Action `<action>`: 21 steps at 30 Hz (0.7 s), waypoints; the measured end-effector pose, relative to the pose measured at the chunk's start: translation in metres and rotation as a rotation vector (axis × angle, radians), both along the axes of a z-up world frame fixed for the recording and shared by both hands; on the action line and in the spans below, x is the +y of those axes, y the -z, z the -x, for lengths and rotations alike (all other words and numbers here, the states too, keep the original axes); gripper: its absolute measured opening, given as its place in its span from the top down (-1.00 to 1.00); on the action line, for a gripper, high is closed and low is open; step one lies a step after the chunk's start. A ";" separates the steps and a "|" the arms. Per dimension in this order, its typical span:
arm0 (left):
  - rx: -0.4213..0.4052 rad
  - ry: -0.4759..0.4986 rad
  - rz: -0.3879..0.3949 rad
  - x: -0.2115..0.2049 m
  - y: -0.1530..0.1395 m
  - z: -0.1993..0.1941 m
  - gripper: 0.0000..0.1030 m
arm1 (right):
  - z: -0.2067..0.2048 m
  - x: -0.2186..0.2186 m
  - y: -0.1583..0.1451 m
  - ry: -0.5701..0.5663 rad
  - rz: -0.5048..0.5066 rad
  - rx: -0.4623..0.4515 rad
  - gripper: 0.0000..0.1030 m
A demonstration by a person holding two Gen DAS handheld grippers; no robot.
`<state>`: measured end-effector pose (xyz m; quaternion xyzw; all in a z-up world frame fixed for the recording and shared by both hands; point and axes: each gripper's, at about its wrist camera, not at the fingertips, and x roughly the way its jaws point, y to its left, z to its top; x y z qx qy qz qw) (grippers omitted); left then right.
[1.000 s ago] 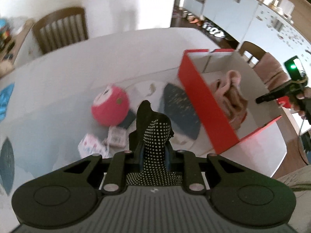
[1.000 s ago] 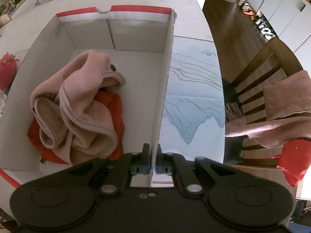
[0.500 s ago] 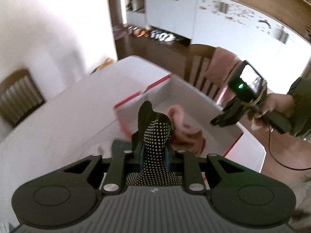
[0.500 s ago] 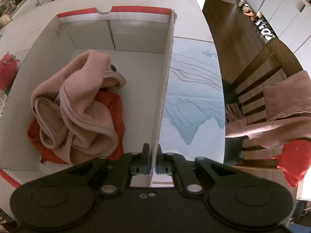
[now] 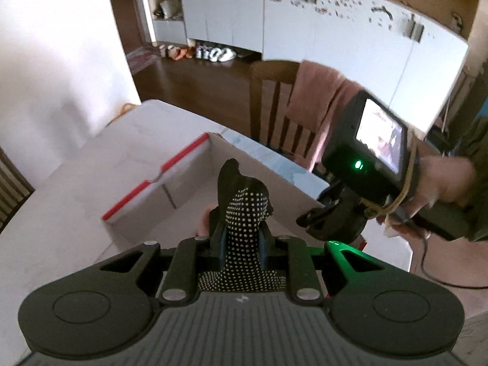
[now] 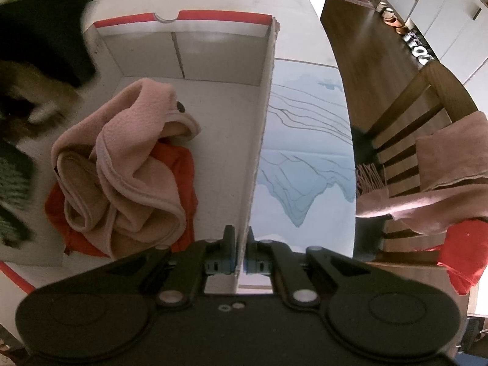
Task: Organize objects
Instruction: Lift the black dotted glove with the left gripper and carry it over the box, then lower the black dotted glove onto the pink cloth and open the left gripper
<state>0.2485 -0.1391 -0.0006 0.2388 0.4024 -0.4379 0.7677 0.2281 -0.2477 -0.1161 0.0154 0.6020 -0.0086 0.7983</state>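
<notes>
The left gripper (image 5: 242,238) jaws clamp one black fabric glove with white grip dots (image 5: 244,210), held above the open white cardboard box with red rim (image 5: 158,177). The right gripper (image 6: 241,245) jaws are pinched on the box's right side wall. Inside the box lie two garments: one pink fleece cloth (image 6: 122,167) over one red cloth (image 6: 180,164). The box sits on the white bench (image 5: 61,213) (one wooden chair (image 6: 405,116) stands beside it). A second ago the glove was short of the box; it is now over the interior. The right gripper is unchanged.
</notes>
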 end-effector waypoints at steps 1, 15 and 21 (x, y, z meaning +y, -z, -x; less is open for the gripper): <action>0.005 0.002 -0.012 -0.004 0.007 -0.001 0.63 | 0.000 0.000 0.000 0.001 -0.001 0.000 0.92; 0.069 0.011 -0.148 -0.028 0.088 -0.003 0.63 | 0.000 0.000 0.000 -0.010 -0.002 -0.001 0.91; 0.107 0.000 -0.187 -0.029 0.113 -0.006 0.63 | 0.000 0.000 0.000 -0.009 -0.003 -0.001 0.91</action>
